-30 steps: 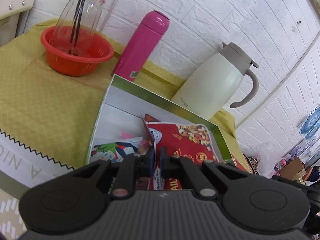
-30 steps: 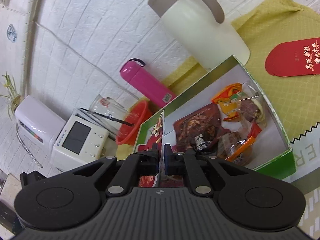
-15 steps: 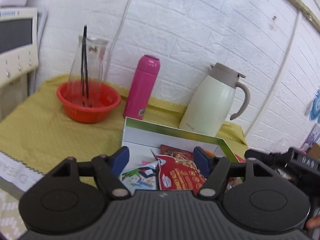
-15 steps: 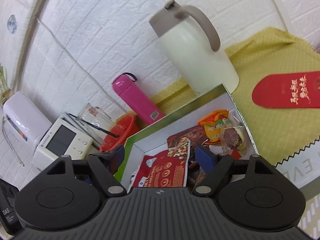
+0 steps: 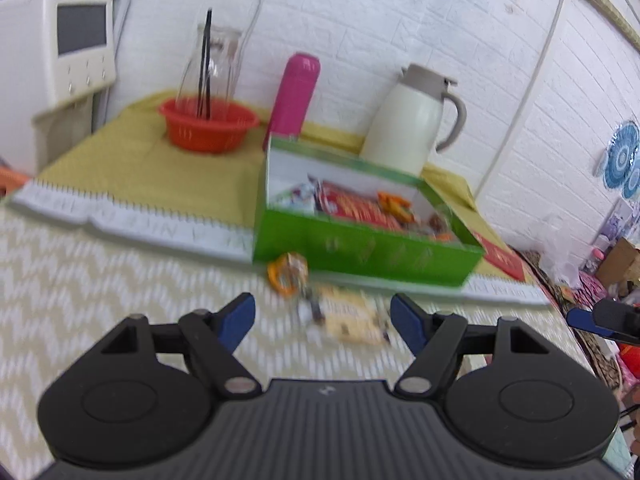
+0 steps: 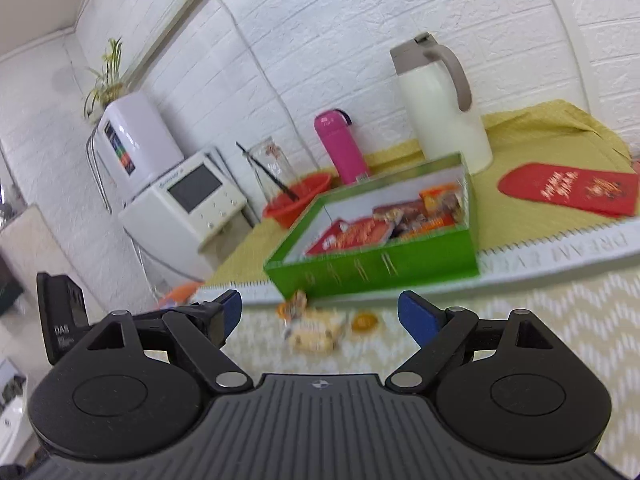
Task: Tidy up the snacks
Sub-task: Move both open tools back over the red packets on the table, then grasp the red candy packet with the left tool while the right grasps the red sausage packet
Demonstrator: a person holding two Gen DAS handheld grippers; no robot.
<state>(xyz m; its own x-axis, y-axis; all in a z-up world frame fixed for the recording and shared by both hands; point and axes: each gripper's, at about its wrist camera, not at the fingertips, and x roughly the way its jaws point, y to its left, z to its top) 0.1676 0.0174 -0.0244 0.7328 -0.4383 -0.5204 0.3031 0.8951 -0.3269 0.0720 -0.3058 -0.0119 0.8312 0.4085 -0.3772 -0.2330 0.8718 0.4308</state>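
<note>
A green box [image 5: 360,240] [image 6: 376,268] sits on the table and holds several snack packets, among them a red nut packet [image 5: 352,206] [image 6: 352,234]. In front of it lie loose snacks: an orange one [image 5: 286,272] [image 6: 292,304], a pale yellow packet [image 5: 352,314] [image 6: 316,332] and a small orange round one [image 6: 364,320]. My left gripper [image 5: 322,318] is open and empty, back from the box, above the loose snacks. My right gripper [image 6: 320,312] is open and empty, also short of the box. Both views are blurred.
Behind the box stand a cream jug [image 5: 408,124] [image 6: 444,108], a pink bottle [image 5: 294,96] [image 6: 340,146] and a red bowl [image 5: 208,124] [image 6: 298,196] with a glass carafe. A white appliance [image 5: 68,44] [image 6: 184,200] is at the left. A red envelope [image 6: 568,188] lies right.
Both grippers let go of the red nut packet, which now lies in the box. Both opened and pulled back from the box to above the table's front.
</note>
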